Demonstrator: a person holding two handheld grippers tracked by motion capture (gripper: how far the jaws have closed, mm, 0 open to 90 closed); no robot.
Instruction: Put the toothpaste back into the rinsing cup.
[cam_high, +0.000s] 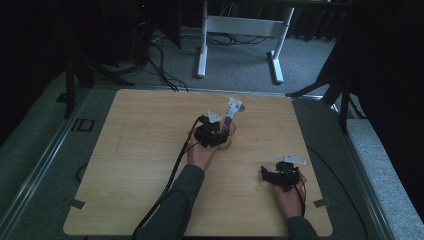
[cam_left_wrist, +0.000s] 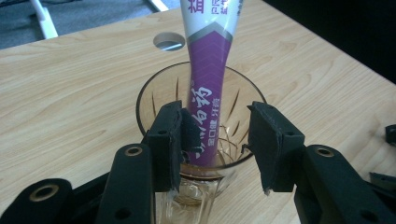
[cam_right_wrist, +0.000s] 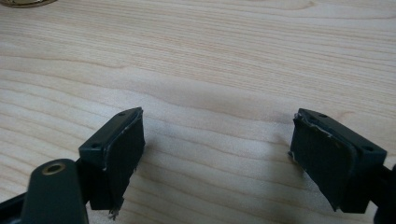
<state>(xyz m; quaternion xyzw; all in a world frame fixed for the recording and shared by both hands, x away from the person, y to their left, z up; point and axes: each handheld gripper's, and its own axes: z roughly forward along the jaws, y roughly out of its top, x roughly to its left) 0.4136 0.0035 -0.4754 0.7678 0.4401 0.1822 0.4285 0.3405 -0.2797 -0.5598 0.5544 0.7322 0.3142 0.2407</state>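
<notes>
One toothpaste tube (cam_left_wrist: 208, 79) stood in glass cup (cam_left_wrist: 154, 100); left tool (cam_left_wrist: 219, 135) parted, clear of it; right tool (cam_right_wrist: 219, 154) wide, empty. Withdrawal remained.

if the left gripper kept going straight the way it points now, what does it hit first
Most likely the purple toothpaste tube standing in the glass cup. The left gripper has open jaws flanking the tube just over the cup's near rim, so that rim could catch first; depth is hard to judge.
</notes>
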